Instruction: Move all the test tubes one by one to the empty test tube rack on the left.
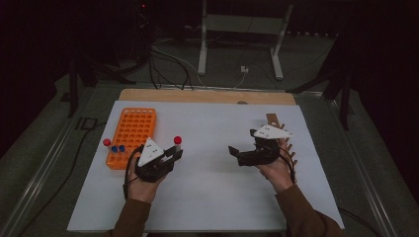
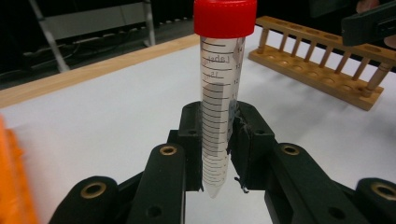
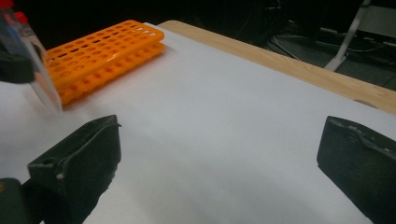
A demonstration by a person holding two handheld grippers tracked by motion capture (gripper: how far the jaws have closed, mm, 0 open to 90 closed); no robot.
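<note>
The white table sheet (image 1: 212, 197) has much free surface in the middle and toward the near edge; its far border meets a strip of bare light wood (image 1: 207, 95). An orange plastic tube rack with many round holes (image 1: 132, 136) lies near the left edge, with a red-capped tube (image 1: 106, 142) and blue-capped tubes (image 1: 118, 148) standing at its near end. A wooden peg rack (image 2: 322, 70) stands toward the right side, just behind the right gripper.

The clear plastic tube with a red screw cap (image 2: 219, 93) has black graduation lines and a pointed tip. It stands nearly upright, above the sheet, just right of the orange rack, between both pads of the left gripper (image 2: 219, 154), which is closed firmly on its lower part.

The left hand (image 1: 143, 185) holds its gripper pointing forward and to the right. The right gripper (image 1: 237, 152) points left toward the middle, jaws spread wide with nothing between them, and the right hand (image 1: 279, 170) supports it from below
</note>
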